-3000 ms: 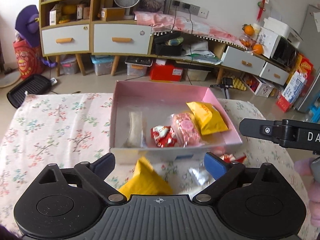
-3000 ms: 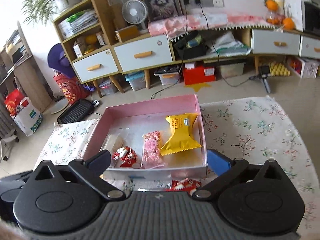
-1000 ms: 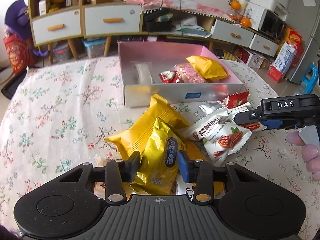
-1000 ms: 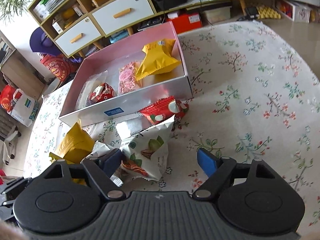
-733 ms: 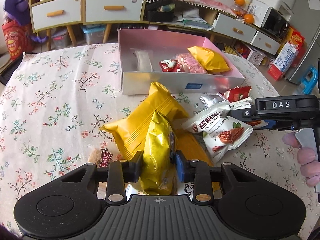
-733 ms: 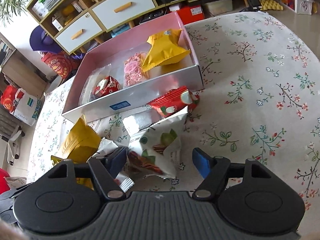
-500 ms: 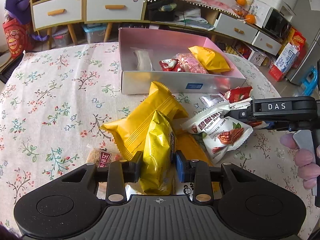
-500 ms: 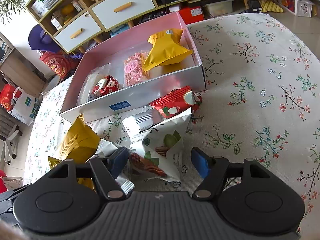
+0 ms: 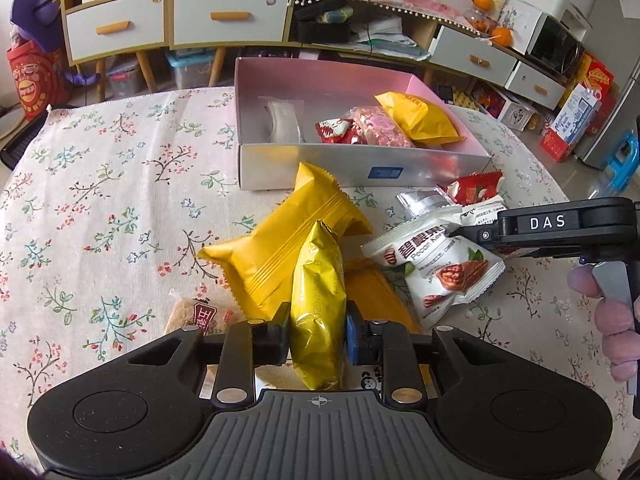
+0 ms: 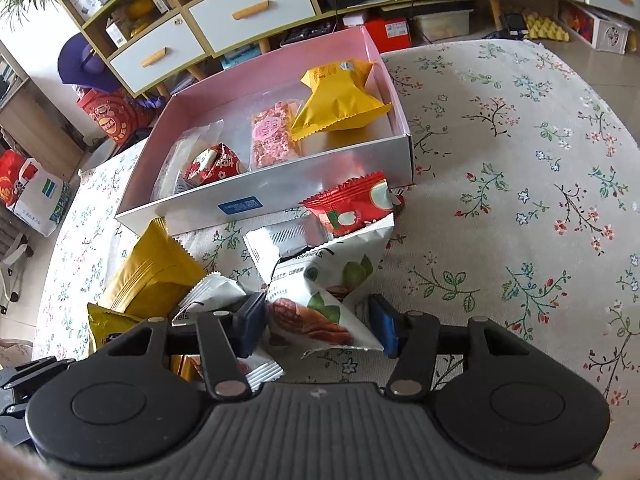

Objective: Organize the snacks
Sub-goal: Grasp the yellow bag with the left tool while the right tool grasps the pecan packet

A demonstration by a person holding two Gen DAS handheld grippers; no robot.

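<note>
My left gripper (image 9: 316, 338) is shut on a shiny gold snack packet (image 9: 318, 300), held upright on edge above the pile. A larger yellow packet (image 9: 288, 240) lies behind it. My right gripper (image 10: 316, 326) straddles a white pecan snack bag (image 10: 324, 292), its jaws close to the bag's sides but still a little apart; it also shows in the left wrist view (image 9: 436, 268). The pink and silver box (image 9: 360, 172) holds a clear packet, a red one, a pink one and a yellow one (image 10: 340, 100).
A red packet (image 10: 352, 204) and a silver packet (image 10: 284, 240) lie in front of the box. A small brown snack (image 9: 196, 314) lies left of my left gripper. The floral tablecloth (image 10: 520, 160) stretches right. Cabinets stand behind the table.
My left gripper closed on the gold packet and lifted it on edge. My right gripper moved down over the white pecan bag and its jaws narrowed around it.
</note>
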